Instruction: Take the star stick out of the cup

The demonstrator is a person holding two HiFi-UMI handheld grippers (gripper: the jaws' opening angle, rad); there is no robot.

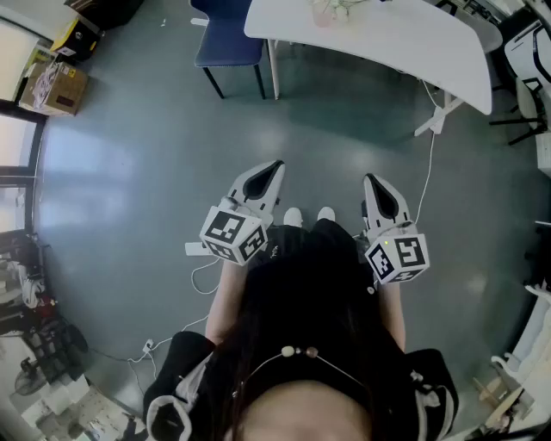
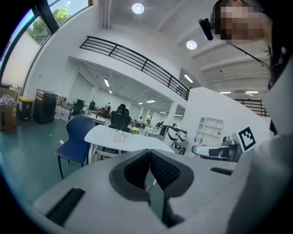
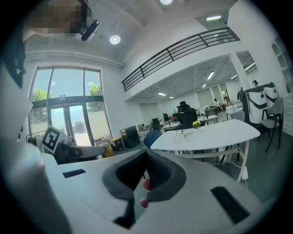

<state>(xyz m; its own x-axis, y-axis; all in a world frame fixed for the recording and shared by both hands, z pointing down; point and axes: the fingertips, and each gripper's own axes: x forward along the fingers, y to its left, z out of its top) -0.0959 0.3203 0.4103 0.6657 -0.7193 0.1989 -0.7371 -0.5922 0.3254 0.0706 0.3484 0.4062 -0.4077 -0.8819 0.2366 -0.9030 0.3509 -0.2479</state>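
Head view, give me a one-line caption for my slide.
Person stands with left gripper and right gripper shut and empty, facing the white table that holds the cup, blue chair beside it.

Head view, looking down. My left gripper [image 1: 274, 167] and right gripper [image 1: 371, 181] sit side by side above the floor [image 1: 129, 172], apart from each other, with the person's shoes [image 1: 308, 215] between them. Ahead of both, and well apart from them, I have the table [image 1: 387, 43]. The cup [image 1: 322, 12] stands on it, toward its left end. The chair [image 1: 225, 39] stands just beside that left end. A box [image 1: 58, 86] lies on the floor far to the left. A cable [image 1: 428, 164] runs from the table's right leg back along the floor, to the right of my right gripper.
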